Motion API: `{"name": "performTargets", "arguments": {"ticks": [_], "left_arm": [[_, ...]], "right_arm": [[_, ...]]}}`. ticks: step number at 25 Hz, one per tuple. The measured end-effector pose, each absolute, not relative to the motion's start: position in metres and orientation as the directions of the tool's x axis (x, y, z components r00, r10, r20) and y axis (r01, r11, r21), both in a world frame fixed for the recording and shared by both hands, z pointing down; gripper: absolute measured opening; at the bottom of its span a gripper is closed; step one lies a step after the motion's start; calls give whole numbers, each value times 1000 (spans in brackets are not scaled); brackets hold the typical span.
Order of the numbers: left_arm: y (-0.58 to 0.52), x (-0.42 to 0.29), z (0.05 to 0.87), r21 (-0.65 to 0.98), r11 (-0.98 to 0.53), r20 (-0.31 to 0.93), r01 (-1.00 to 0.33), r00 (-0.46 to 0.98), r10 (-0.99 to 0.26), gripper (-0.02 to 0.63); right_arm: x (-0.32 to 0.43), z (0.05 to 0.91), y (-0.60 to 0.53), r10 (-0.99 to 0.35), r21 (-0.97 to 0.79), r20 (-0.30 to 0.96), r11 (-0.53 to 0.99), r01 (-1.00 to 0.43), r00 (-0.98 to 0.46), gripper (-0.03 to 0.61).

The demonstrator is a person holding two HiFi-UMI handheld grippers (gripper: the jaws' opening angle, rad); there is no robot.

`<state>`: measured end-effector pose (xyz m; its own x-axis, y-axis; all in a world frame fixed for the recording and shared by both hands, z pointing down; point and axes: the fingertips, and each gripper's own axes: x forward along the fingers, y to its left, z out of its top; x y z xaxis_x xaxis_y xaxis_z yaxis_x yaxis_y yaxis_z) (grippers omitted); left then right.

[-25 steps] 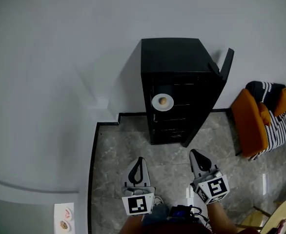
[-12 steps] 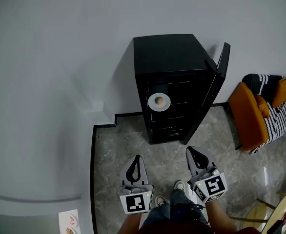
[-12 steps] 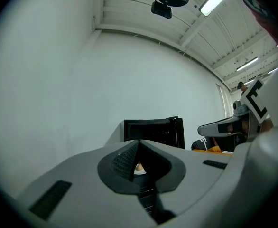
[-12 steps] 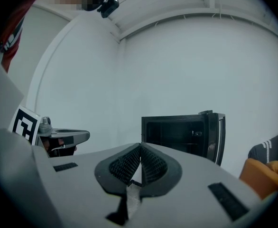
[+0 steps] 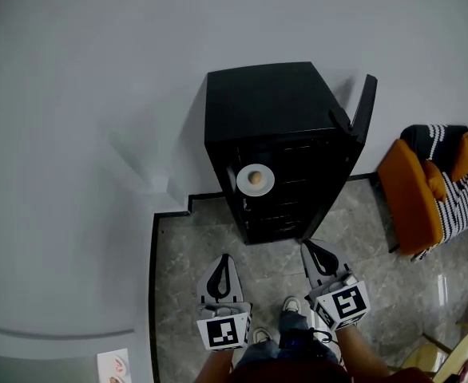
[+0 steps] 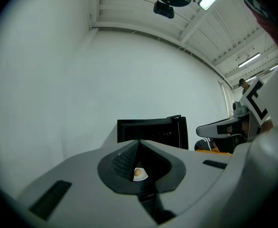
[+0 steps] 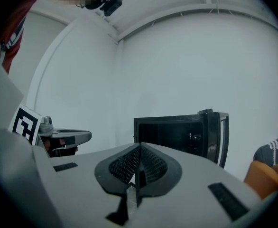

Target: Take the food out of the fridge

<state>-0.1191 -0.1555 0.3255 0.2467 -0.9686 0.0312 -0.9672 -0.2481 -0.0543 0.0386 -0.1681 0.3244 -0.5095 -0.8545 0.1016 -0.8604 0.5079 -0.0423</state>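
A black fridge [image 5: 266, 102] stands against the white wall, its door [image 5: 363, 106] swung open to the right. On a middle shelf inside sits a white plate [image 5: 243, 183] carrying a small round brown food item [image 5: 255, 178]. My left gripper [image 5: 222, 260] and right gripper [image 5: 308, 247] are both shut and empty, held low in front of the body, well short of the fridge. In the left gripper view the food [image 6: 138, 173] shows through the notch under the shut jaws of the left gripper [image 6: 139, 141]. The right gripper [image 7: 140, 146] points at the open fridge [image 7: 177, 132].
An orange seat [image 5: 410, 194] with a striped cushion [image 5: 466, 186] stands right of the fridge. Grey marble floor [image 5: 186, 254] with a black skirting line runs between me and the fridge. A white card [image 5: 114, 365] lies at the lower left. A person's shoes [image 5: 294, 303] show between the grippers.
The fridge has shifted left and grown slightly in the head view as the person steps nearer. Both grippers stay shut and low.
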Motion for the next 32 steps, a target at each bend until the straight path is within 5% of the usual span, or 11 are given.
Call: {"name": "performTargets", "arguments": {"ticks": [32], "left_arm": [[-251, -70, 357, 34, -161, 22, -986, 161, -987, 14]], "right_arm": [[69, 373, -269, -799, -48, 221, 565, -824, -560, 21]]}}
